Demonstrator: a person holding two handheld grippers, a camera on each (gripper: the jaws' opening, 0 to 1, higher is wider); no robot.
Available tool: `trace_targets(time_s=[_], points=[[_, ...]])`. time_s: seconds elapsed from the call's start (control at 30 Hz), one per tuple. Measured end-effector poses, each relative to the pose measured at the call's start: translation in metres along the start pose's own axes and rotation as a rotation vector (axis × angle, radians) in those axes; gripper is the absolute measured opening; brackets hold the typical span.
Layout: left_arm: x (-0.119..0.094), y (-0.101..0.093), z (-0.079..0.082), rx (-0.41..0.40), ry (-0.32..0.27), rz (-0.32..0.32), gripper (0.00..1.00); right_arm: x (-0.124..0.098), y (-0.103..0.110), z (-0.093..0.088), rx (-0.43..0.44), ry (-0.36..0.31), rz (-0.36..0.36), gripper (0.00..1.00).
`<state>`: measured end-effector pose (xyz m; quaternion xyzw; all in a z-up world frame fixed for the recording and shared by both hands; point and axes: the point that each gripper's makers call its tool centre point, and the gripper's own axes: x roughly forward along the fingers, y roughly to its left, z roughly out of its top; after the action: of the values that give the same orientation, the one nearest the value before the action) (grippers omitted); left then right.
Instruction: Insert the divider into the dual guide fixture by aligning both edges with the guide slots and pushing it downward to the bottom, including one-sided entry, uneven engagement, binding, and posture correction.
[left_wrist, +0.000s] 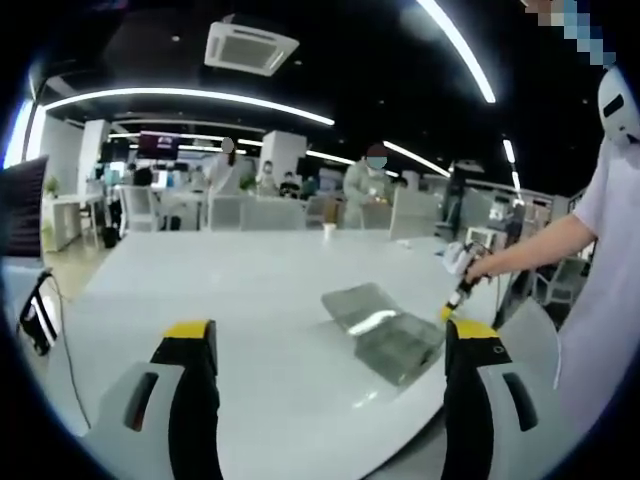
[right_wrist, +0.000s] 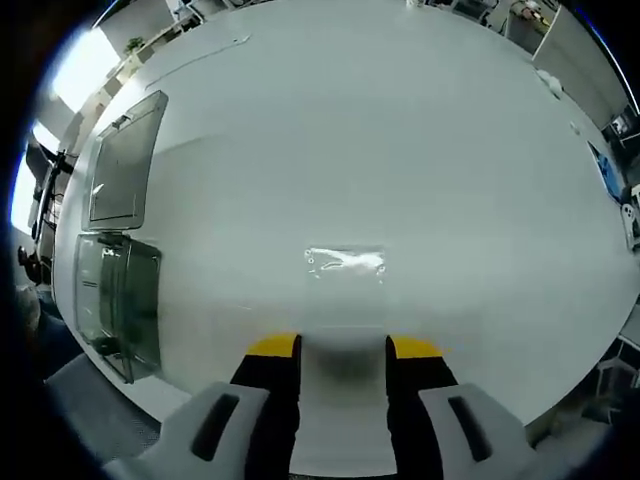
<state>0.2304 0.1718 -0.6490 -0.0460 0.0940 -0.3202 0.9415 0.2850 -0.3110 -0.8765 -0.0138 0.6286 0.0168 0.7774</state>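
Note:
A clear plastic fixture box (left_wrist: 395, 345) lies on the white table (left_wrist: 250, 290), with its clear lid (left_wrist: 355, 300) flat beside it. My left gripper (left_wrist: 330, 332) hovers above the table, jaws wide apart and nothing between them. The right gripper (left_wrist: 457, 298), held by a person's hand, hangs just right of the box. In the right gripper view the box (right_wrist: 120, 300) and lid (right_wrist: 125, 165) sit at the far left. A small clear divider (right_wrist: 345, 262) lies flat on the table just ahead of my right gripper (right_wrist: 343, 347), which is open.
The person in white (left_wrist: 610, 250) stands at the table's right edge. Chairs and other people (left_wrist: 370, 185) are beyond the far edge. A cable (left_wrist: 55, 300) runs off the left side. A blue item (right_wrist: 608, 170) lies near the far right edge of the table (right_wrist: 400, 130).

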Motion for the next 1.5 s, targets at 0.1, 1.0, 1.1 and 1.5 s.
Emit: trace_targets(time_s=[0.1, 1.0, 1.1, 1.5], points=[[0.000, -0.001, 0.001, 0.000, -0.001, 0.000, 0.92, 0.000, 0.000, 0.000, -0.002, -0.001, 0.001, 0.29], [0.002, -0.004, 0.001, 0.005, 0.003, -0.009, 0.92, -0.004, 0.000, -0.002, -0.005, -0.046, 0.029, 0.27], [0.002, -0.005, 0.000, 0.007, 0.006, -0.011, 0.92, -0.005, 0.000, -0.003, -0.008, -0.045, 0.032, 0.27], [0.005, -0.007, -0.002, 0.008, 0.017, -0.019, 0.92, -0.014, 0.002, 0.003, -0.041, -0.082, 0.044, 0.27]])
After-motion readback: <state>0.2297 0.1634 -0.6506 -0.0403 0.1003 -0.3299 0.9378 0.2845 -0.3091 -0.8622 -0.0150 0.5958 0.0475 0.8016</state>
